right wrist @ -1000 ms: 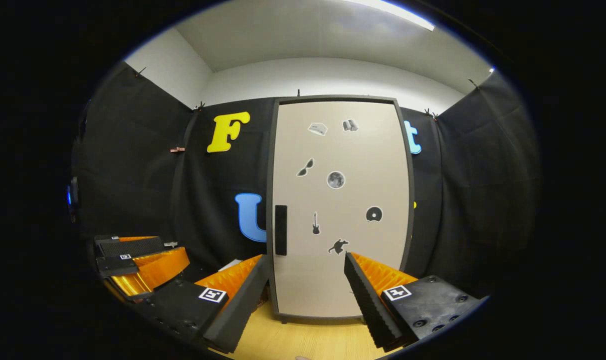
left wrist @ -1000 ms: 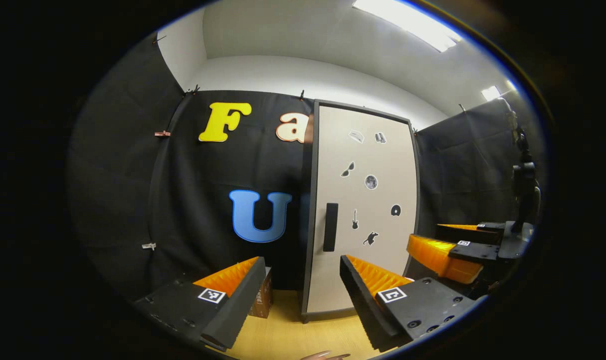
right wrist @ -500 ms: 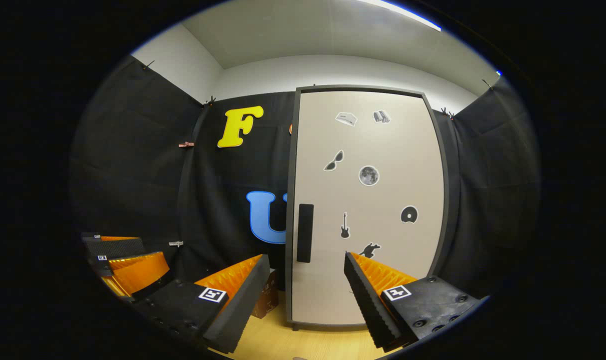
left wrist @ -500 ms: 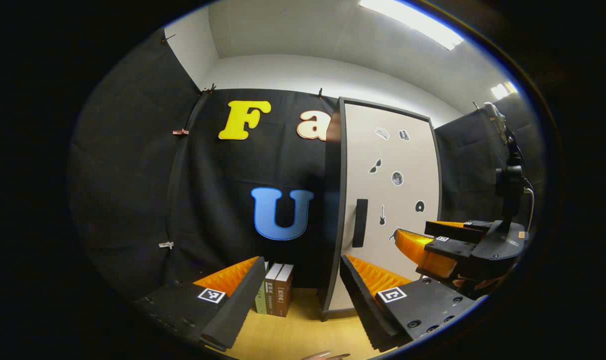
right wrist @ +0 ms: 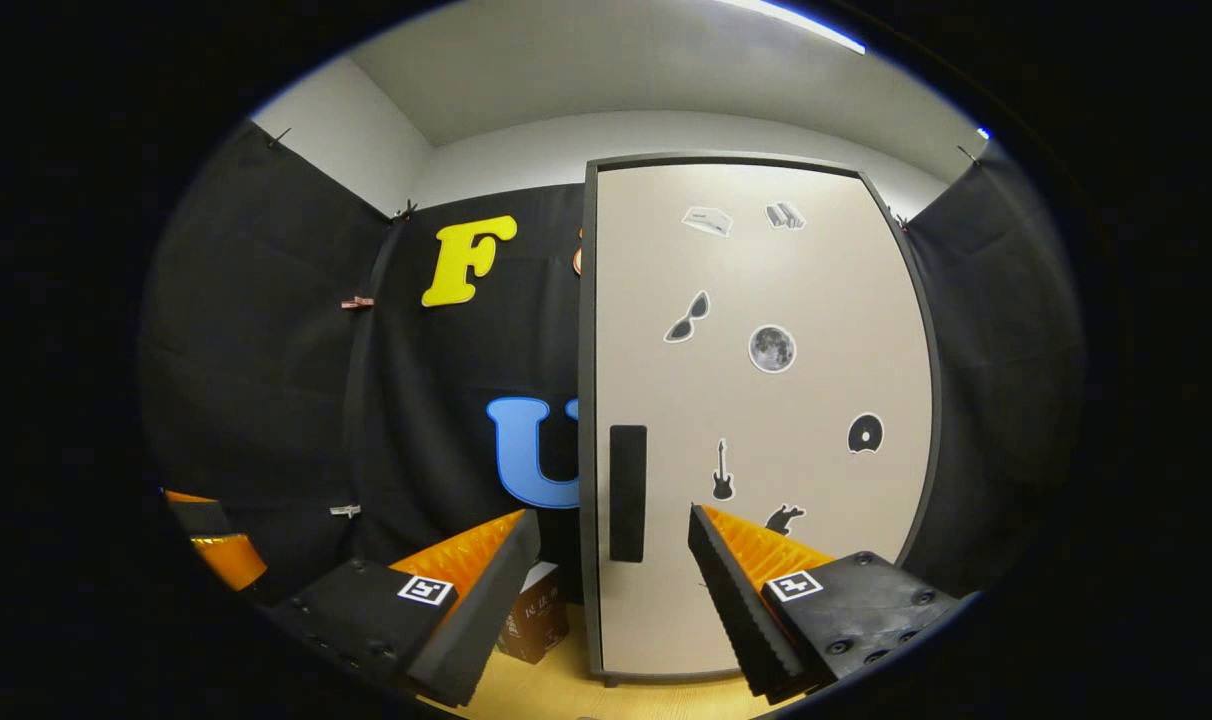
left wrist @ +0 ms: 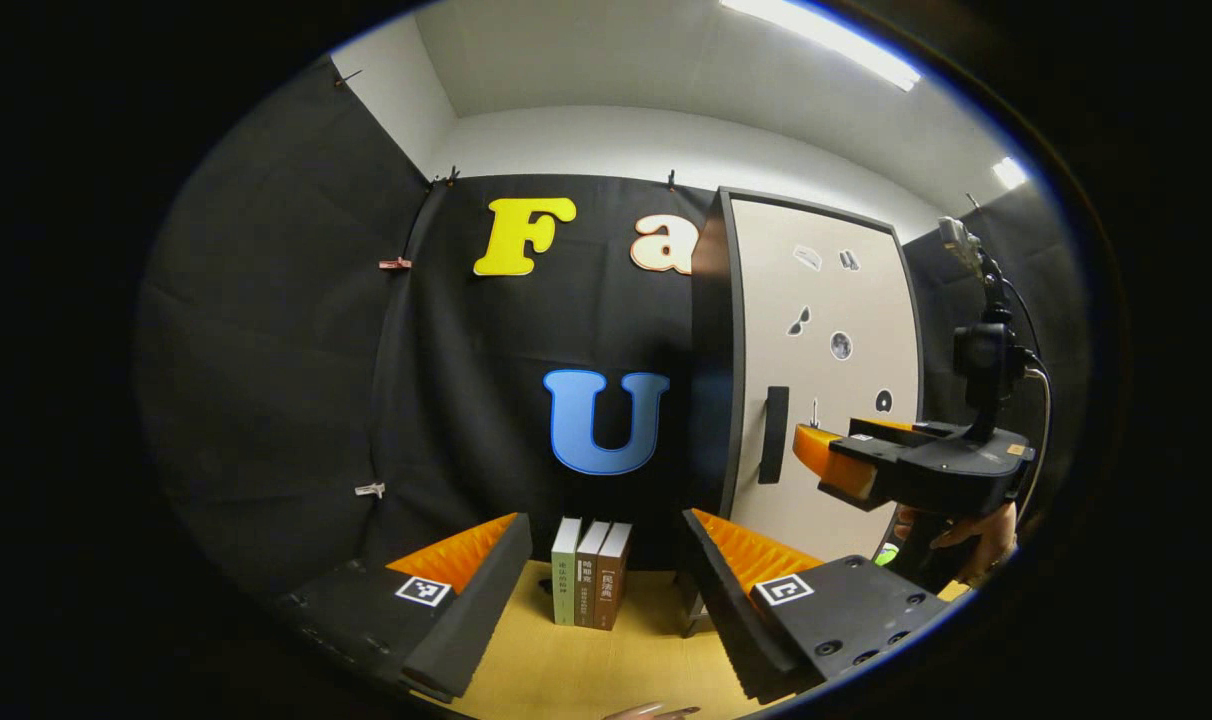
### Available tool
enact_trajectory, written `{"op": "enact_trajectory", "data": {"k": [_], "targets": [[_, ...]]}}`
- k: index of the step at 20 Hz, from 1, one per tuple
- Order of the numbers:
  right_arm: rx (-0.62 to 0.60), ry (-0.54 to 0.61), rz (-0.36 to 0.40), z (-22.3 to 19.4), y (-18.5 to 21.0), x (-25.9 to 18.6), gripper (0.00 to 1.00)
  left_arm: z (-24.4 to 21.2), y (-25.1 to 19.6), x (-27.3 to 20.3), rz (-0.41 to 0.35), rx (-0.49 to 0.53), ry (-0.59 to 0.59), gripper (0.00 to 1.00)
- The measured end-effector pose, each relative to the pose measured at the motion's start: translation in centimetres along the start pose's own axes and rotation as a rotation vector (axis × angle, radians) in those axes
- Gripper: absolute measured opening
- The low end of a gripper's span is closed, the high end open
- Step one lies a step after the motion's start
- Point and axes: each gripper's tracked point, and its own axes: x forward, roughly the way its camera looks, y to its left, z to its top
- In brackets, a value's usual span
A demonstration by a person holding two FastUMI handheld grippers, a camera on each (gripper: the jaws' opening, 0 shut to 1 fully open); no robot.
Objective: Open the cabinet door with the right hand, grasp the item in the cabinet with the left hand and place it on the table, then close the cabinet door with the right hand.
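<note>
Directly beyond left gripper (left wrist: 606,585): books (left wrist: 590,585).

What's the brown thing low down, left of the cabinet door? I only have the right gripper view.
Observer: Books. The left gripper view shows three standing upright side by side on the table, one green and two brown.
Operator: Where does the right hand-held gripper sit against the handle?
Observer: The right hand-held gripper is level with the handle, on its door side, and looks apart from it.
Operator: What's holding it?
Observer: A hand, gripping underneath its body.
</note>
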Motion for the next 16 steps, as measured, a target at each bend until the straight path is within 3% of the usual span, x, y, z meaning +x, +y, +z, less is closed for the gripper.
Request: {"op": "enact_trajectory", "data": {"k": [8, 16], "targets": [[-0.021, -0.069, -0.047, 0.7, -0.1, 4.3, 0.97, -0.9, 2.5, -0.2, 0.053, -0.005, 0.021, 0.95], [-0.024, -0.053, -0.085, -0.6, -0.6, 7.9, 0.98, -1.8, 5.1, -0.6, 0.114, -0.029, 0.041, 0.95]]}}
